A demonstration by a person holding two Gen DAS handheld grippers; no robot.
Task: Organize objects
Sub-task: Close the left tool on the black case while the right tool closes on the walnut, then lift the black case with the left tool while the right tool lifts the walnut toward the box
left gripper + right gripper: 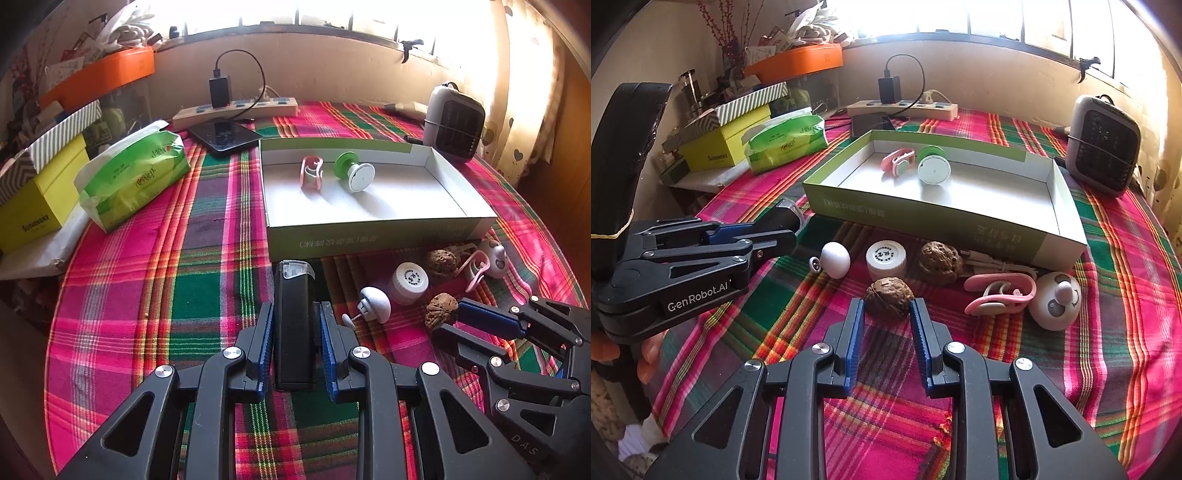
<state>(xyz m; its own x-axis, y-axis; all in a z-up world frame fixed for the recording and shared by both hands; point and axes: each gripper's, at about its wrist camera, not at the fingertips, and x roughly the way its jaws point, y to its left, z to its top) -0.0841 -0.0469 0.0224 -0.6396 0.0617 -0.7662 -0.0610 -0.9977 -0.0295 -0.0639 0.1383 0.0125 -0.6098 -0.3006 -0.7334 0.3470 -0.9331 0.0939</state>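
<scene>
**Tabletop lot on plaid cloth: tray, loose smalls, two hand-held claws**

Item 1. Shallow green-sided tray (923, 216), white inside, lying open on the plaid tablecloth (155, 295). Contents, two pieces, both toward its far-left part: a pink clip (897, 161) and, just beside it at 3 o'clock, a green-and-white round holder (933, 168) tipped on its side. Rest of the tray floor bare.

Item 2. Black rectangular device (293, 328) with a clear cap at the far end. Clamped between the blue pads of the left gripper (295, 341), jaws pressed on its two long sides. Long axis runs along the fingers, capped end pointing to 12 o'clock at the tray's near wall, just short of it.

Item 3. Walnut (889, 298), nearer of two. Sits on the cloth between the fingertips of the right gripper (888, 314); both blue pads lie against its sides, so the claw grips it. Roundish, no clear long axis.

Item 4. Loose pieces in a row in front of the tray, right wrist view, left to right: white mushroom-shaped knob (835, 259), white screw-cap jar (886, 258), second walnut (940, 262), pink ear-hook clip (999, 293) lying flat, long axis from 9 to 3 o'clock, and a white round toy (1056, 301) touching it at 3 o'clock.

Item 5. Surroundings. Green tissue pack (133, 173) at 9 o'clock of the tray; yellow box (40, 203) beyond it; power strip (236, 107) with a black charger at 12 o'clock; small grey heater (454, 122) at 2 o'clock. Fingers of a person's hand (650, 354) show under the left claw's body.
</scene>
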